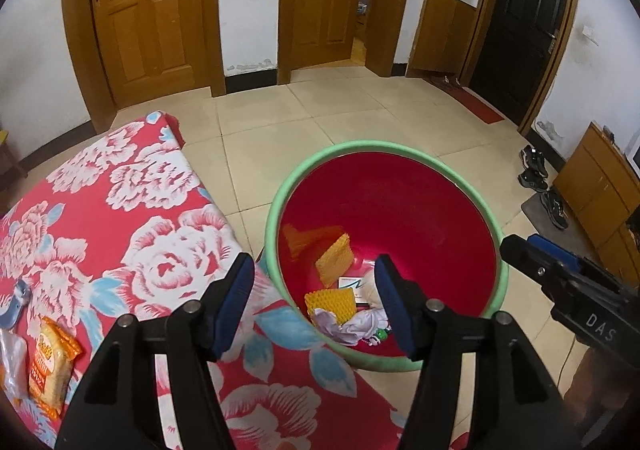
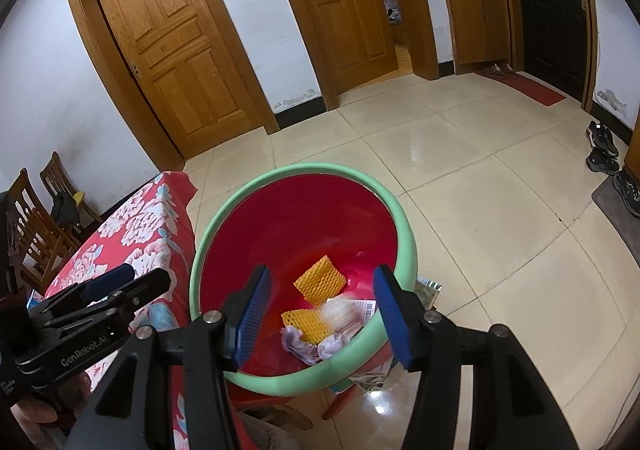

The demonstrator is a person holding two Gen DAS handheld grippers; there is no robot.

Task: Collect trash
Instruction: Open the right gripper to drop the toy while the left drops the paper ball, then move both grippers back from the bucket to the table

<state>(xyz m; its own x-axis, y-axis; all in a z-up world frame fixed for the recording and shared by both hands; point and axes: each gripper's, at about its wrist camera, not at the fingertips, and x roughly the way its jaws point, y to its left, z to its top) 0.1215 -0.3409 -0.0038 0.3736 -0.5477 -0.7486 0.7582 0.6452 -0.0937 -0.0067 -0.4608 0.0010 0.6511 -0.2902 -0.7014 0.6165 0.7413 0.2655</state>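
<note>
So we're looking down at a tiled floor (image 1: 352, 122) with wooden doors (image 1: 148, 6) along the white wall behind it, and off to our left there's a table under a red floral cloth (image 1: 132, 210). Right beside the table's edge sits the trash bin (image 1: 280, 194), red inside with a mint green rim, and it's pretty much dead centre in both wrist views.

Our left gripper (image 1: 314, 304) hangs over the near left edge of the bin, straddling the cloth and the rim, jaws spread wide with nothing between the blue pads. Our right gripper (image 2: 320, 318) is over the near side of the bin too, jaws also wide apart and holding nothing. Each one shows up at the edge of the other's view, so they're close together.

Down in the bottom of the bin we've got two pieces of yellow foam netting (image 2: 320, 280), some crumpled white paper (image 1: 352, 324) touching the lower piece, and a small white card (image 1: 354, 286) lying against them. In the right wrist view there's a pale blurry thing (image 2: 340, 314) with a barcode label next to it; we honestly can't tell what it is.

Still on the table, near our left edge, an orange snack packet (image 1: 50, 366) lies flat on the cloth with a clear plastic wrapper (image 1: 12, 358) just beside it.

A pair of dark shoes (image 1: 534, 170) sits by the far right wall.
</note>
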